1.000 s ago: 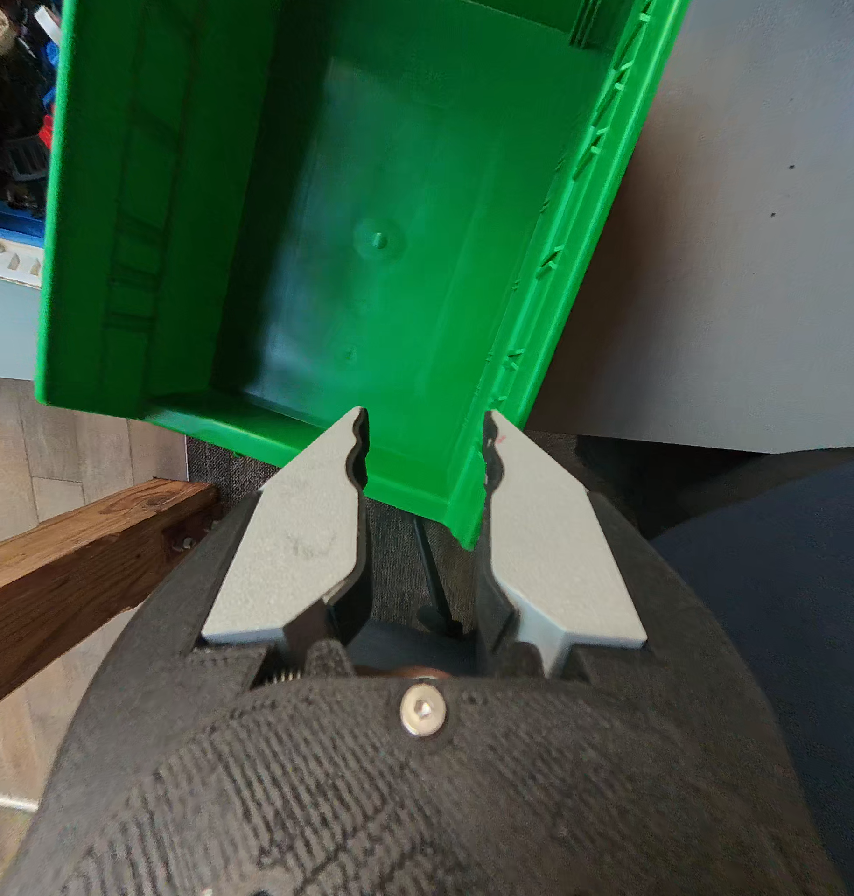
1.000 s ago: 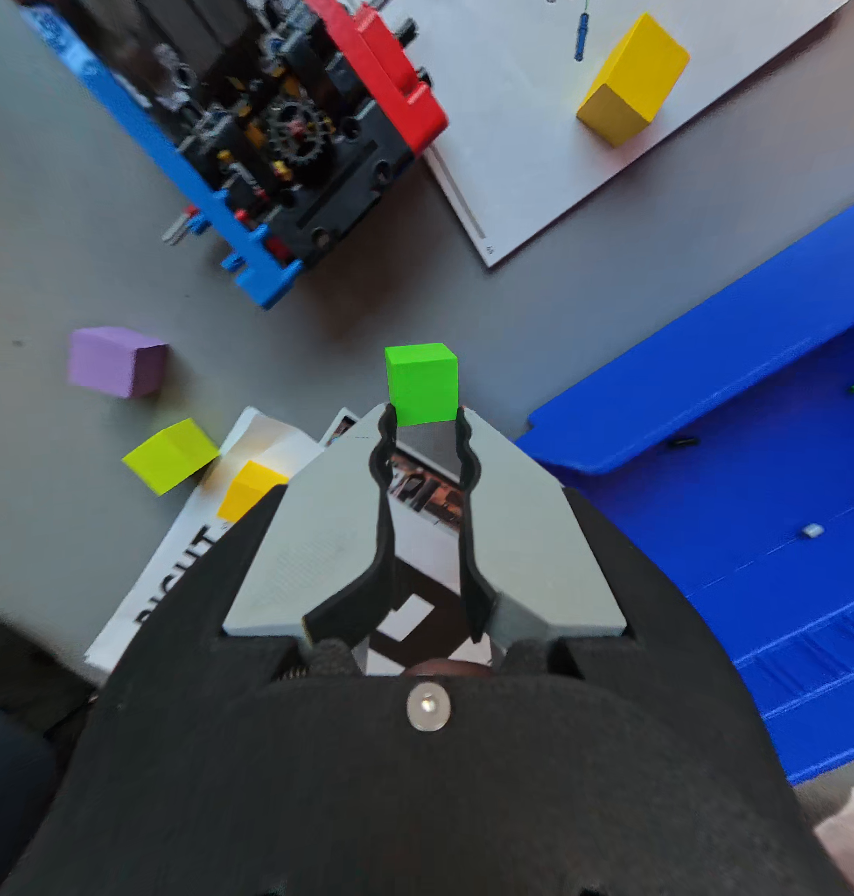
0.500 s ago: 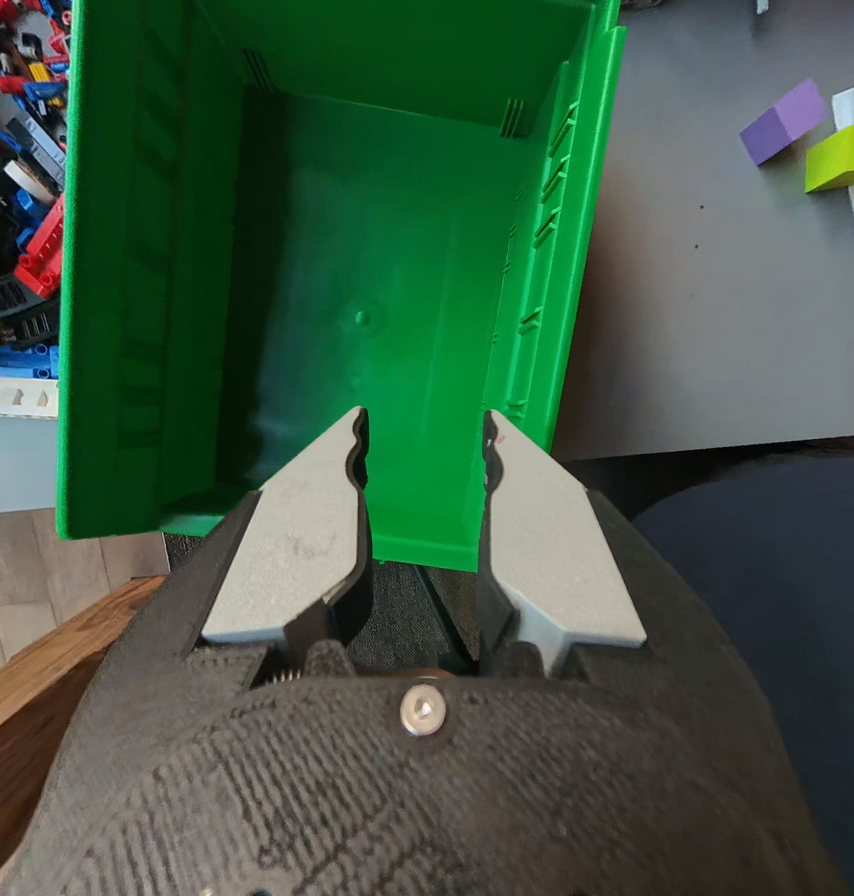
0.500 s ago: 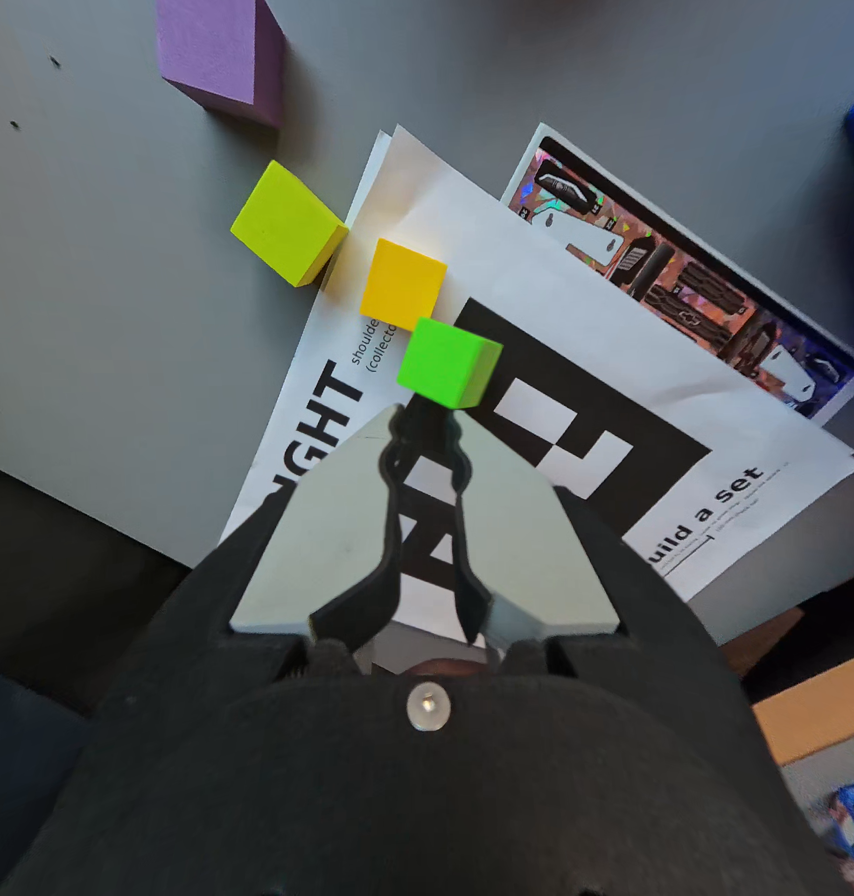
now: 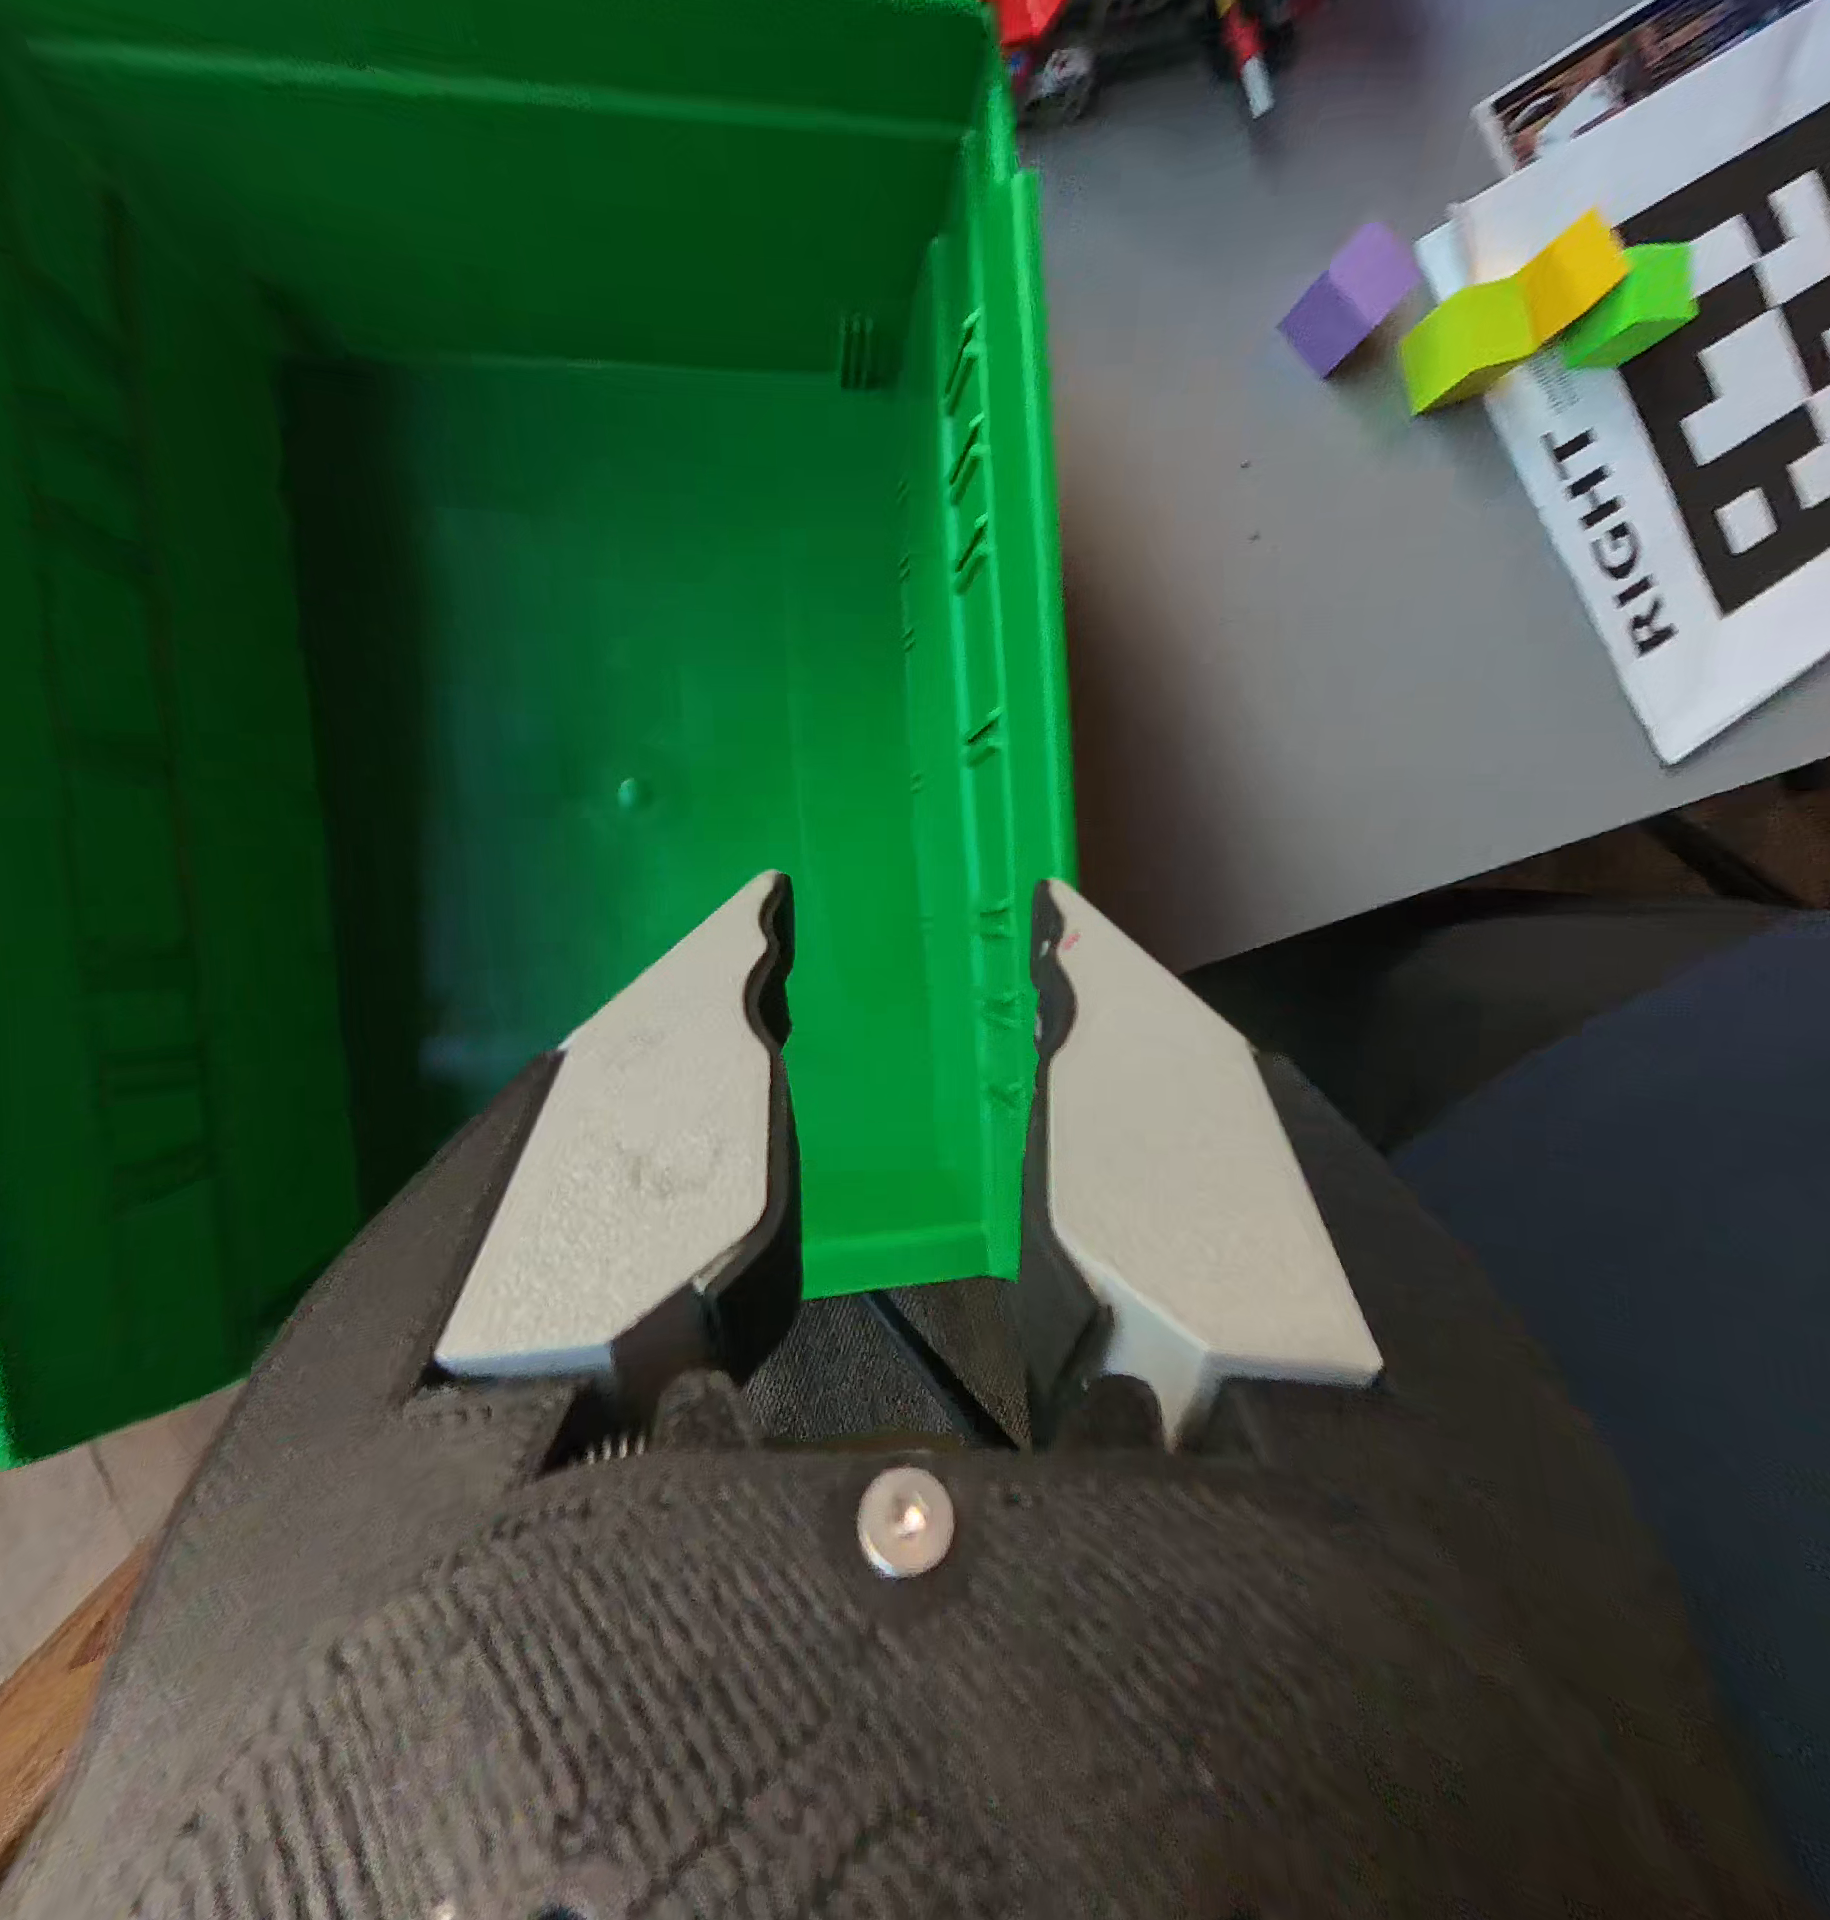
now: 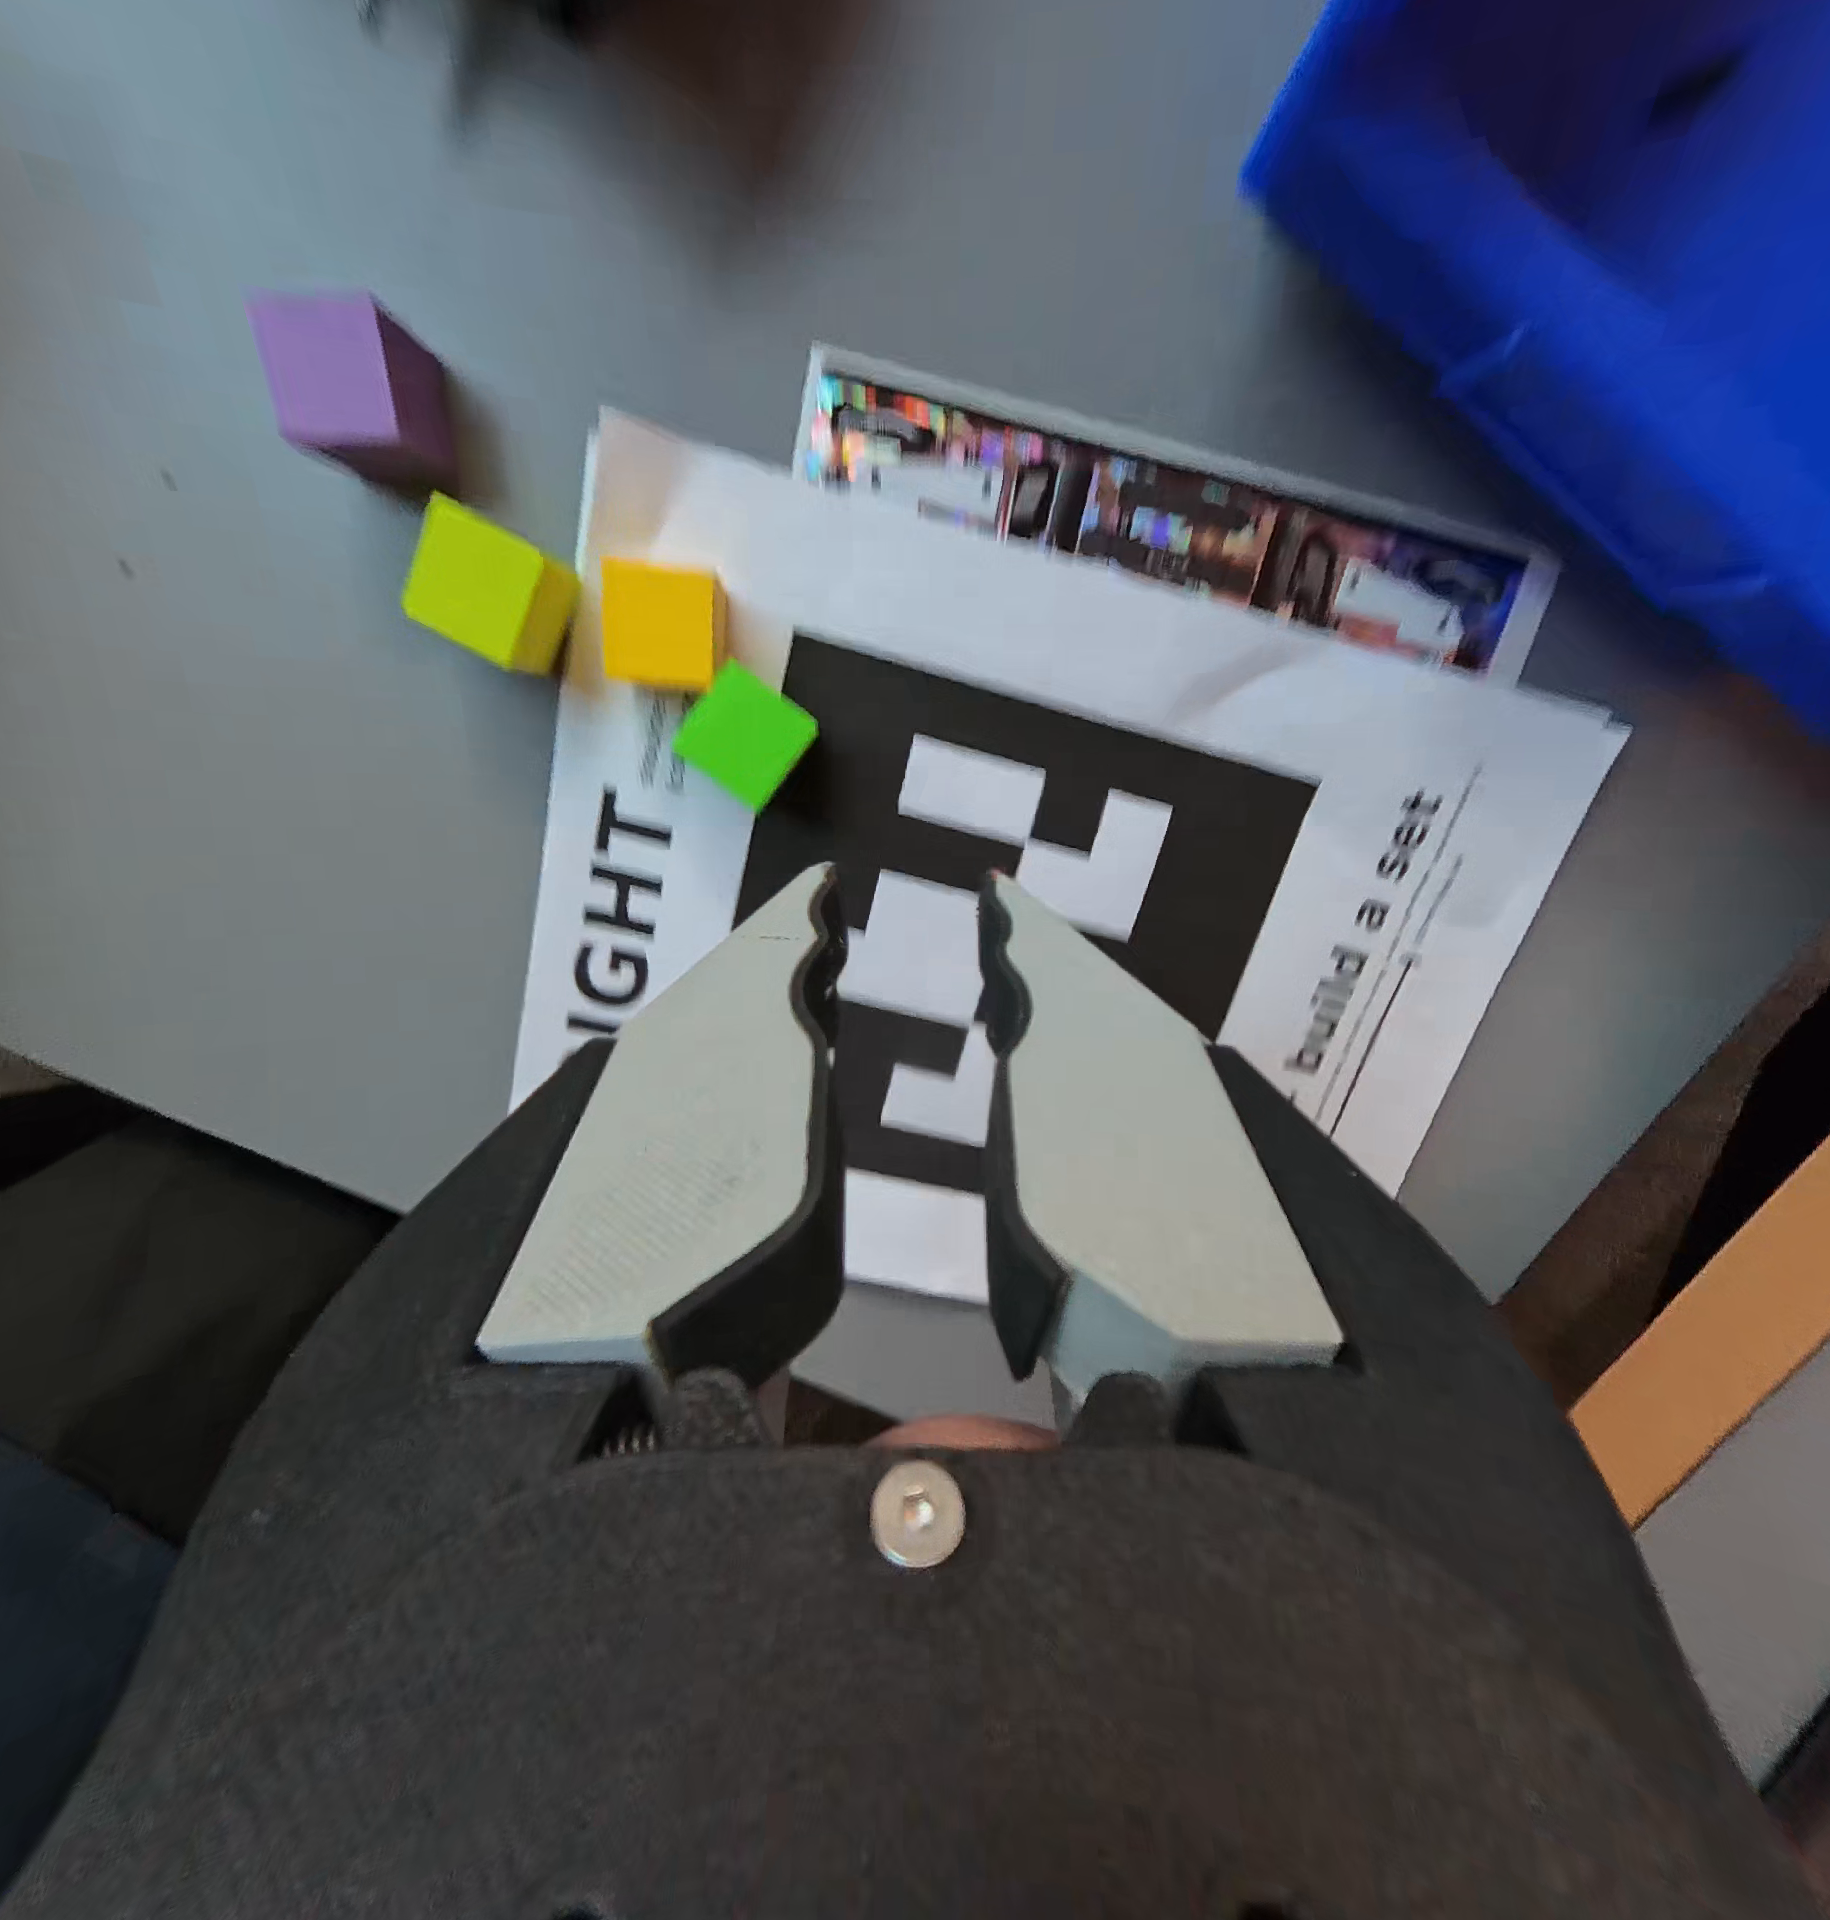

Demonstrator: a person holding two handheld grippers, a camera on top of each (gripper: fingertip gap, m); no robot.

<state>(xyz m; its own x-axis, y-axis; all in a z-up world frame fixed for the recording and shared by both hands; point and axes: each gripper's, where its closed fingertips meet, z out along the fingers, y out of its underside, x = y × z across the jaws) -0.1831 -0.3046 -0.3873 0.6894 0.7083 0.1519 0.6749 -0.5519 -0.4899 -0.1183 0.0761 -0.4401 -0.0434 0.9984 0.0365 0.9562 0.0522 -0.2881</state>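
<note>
Straddling lengthwise green bin (image 5: pixel 537 582) wall, left tongs (image 5: pixel 909 914)

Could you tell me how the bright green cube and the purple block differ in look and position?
The bright green cube lies on the white printed sheet, nearest the open right gripper; the purple block lies farther off on the bare grey table. The purple block looks larger than the green cube. Neither is gripped.

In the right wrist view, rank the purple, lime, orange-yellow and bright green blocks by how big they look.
1. purple block, clearly largest.
2. lime block, orange-yellow block and bright green block look about alike; the picture is blurred and they sit turned at different angles, so I won't rank them.
</note>
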